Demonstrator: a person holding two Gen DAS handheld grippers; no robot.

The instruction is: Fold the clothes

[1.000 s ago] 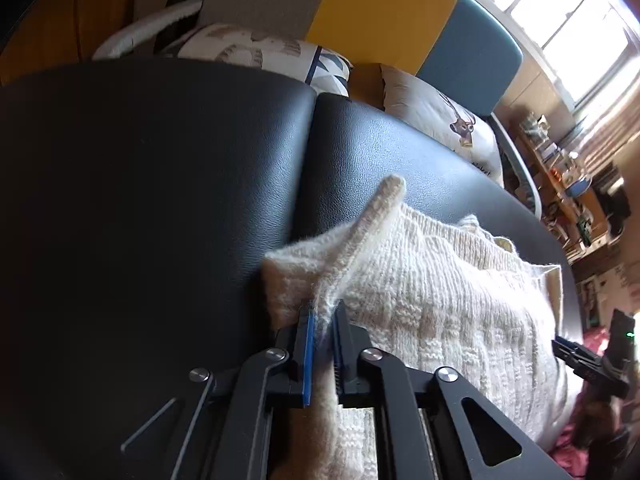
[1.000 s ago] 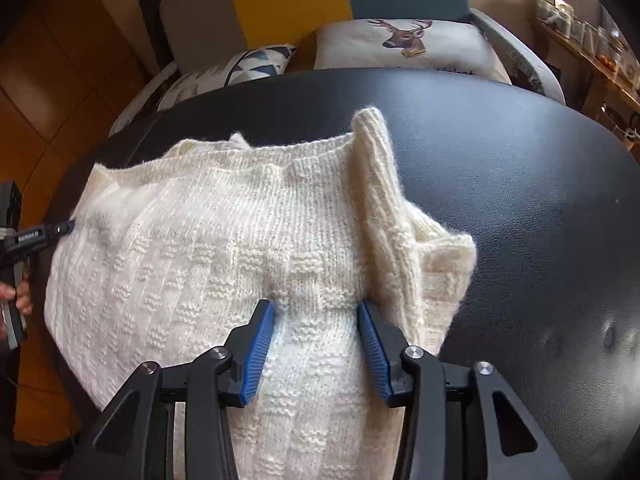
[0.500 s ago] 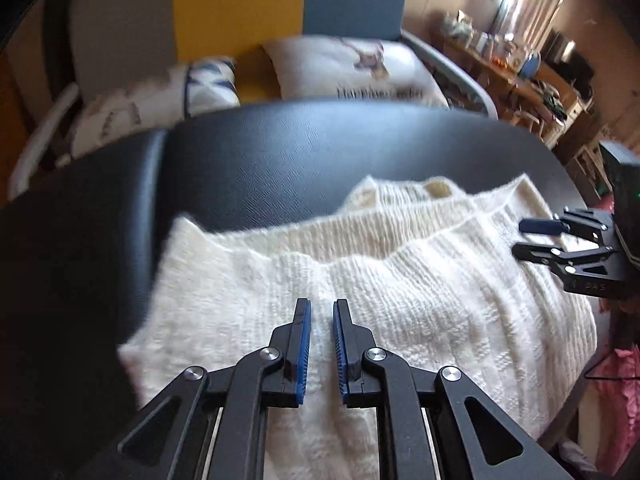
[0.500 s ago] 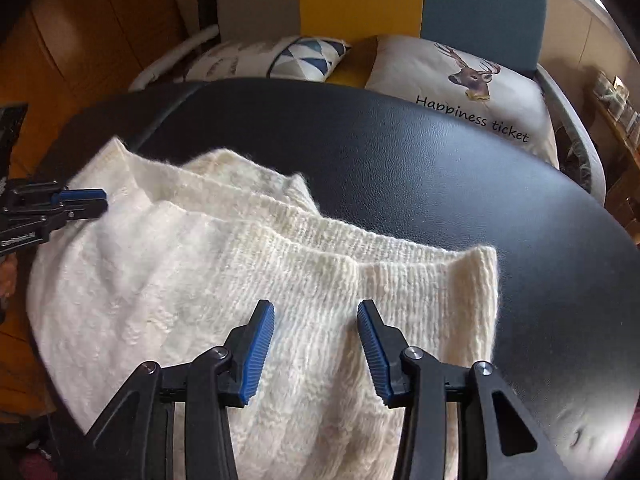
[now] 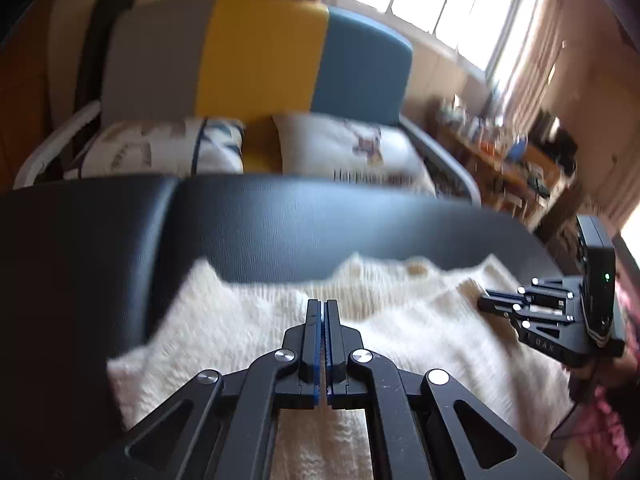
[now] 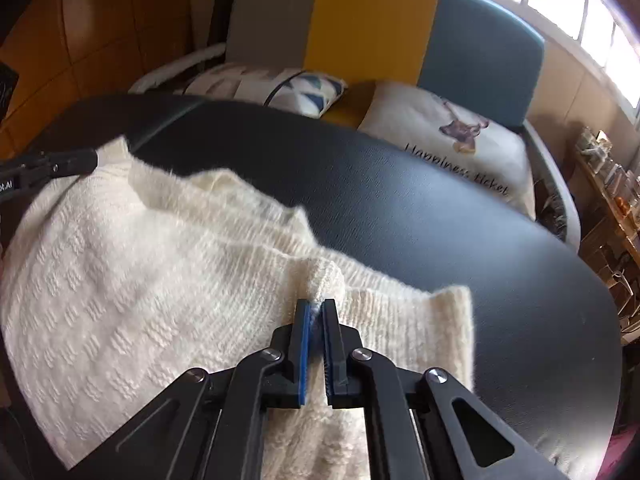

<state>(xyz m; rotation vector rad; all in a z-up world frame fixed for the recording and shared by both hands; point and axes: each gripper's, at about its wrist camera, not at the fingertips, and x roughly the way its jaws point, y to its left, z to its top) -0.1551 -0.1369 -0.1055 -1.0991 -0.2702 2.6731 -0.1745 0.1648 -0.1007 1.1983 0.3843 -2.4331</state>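
Sweater point(image 6: 132, 280): cream knit, lying spread and partly folded on the black table point(image 6: 460, 240). Left gripper point(image 5: 322, 308): above the sweater's left part, jaws pressed together, nothing visible between them. Right gripper point(image 6: 316, 308): at the sweater's near right edge, jaws pinching a raised fold of knit; sofa point(image 6: 400, 24) with cushions behind the table.

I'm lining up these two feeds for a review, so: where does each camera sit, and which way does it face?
Left wrist view: sits behind the left gripper, looking down along its shut fingers at the cream sweater on the black table; the right gripper shows at right.
Right wrist view: sits behind the right gripper, shut on a sweater fold; the left gripper shows at left.
Shared: sweater, table, the striped sofa beyond.
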